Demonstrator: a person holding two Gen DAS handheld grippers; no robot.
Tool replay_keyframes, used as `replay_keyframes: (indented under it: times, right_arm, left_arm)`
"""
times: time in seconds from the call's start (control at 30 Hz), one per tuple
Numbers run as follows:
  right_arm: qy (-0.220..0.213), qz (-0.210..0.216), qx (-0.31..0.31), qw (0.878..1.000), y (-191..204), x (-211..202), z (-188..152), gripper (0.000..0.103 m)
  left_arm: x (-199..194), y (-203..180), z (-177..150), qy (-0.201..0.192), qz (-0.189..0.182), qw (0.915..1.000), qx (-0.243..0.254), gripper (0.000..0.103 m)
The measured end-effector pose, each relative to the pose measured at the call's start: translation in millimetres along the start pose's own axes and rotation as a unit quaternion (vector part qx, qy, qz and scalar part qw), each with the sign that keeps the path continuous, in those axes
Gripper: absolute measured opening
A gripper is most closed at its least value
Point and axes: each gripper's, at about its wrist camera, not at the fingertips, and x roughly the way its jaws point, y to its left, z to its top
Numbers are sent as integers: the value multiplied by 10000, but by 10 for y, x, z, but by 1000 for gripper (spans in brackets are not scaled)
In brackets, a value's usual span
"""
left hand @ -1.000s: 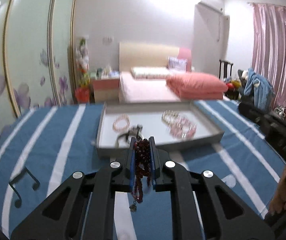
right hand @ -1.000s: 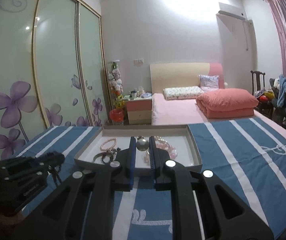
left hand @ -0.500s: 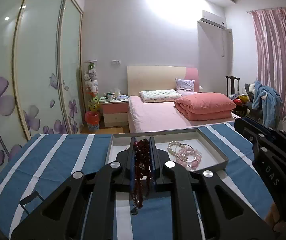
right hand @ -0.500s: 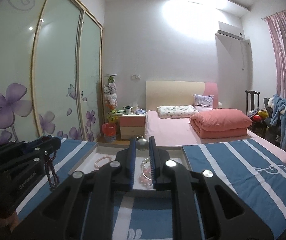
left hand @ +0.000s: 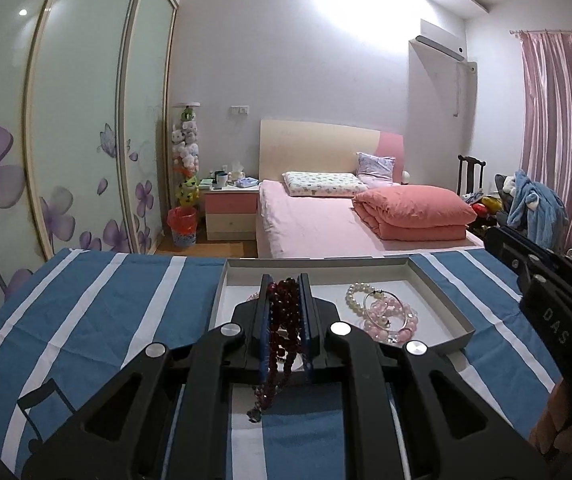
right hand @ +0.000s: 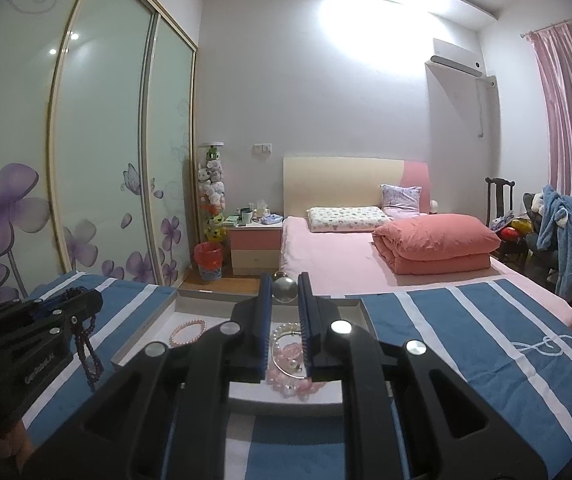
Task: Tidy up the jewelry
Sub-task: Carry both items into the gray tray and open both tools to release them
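My left gripper (left hand: 284,284) is shut on a dark red bead necklace (left hand: 282,332) that hangs down between its fingers, held above the near part of the grey tray (left hand: 441,296). The necklace also shows in the right wrist view (right hand: 86,344), dangling from the left gripper (right hand: 66,304). My right gripper (right hand: 284,284) is shut on a small silver round piece (right hand: 284,289), held above the tray (right hand: 142,340). In the tray lie a pearl bracelet (left hand: 359,296), pink bead bracelets with a silver bangle (left hand: 389,316) and a pink bead bracelet (right hand: 188,330).
The tray sits on a blue tablecloth with white stripes (left hand: 98,304). Behind the table stand a pink bed (left hand: 325,220), a nightstand (left hand: 230,208), a red bin (left hand: 184,226) and a sliding wardrobe (left hand: 46,140). My right gripper's body (left hand: 545,300) is at the right edge.
Both grippers have risen and tilted up, so the tray sits lower and smaller in both views. Both are still shut on their pieces.
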Motion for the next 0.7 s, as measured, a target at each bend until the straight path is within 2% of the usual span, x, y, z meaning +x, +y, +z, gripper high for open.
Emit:
replay_keyframes:
  times: [0.23, 0.57, 0.63, 0.67, 0.7]
  right_arm:
    - [136, 120, 41, 9998, -29, 304, -2, 14]
    - [1088, 481, 552, 9914, -197, 1165, -142, 14]
    - [1307, 613, 709, 9870, -241, 1285, -168, 17]
    - [1353, 641, 803, 9855, -276, 1300, -177, 27]
    - [1357, 632, 847, 9851, -297, 1296, -174, 31]
  left_arm:
    - [246, -14, 56, 158, -272, 9995, -18, 13]
    - [974, -93, 23, 819, -558, 9951, -7, 13]
    - [1039, -104, 5, 921, -601, 9939, -61, 13]
    - [1045, -90, 0, 946, -637, 9934, -113, 14]
    - [1042, -95, 10, 962, -663, 9930, -148, 14]
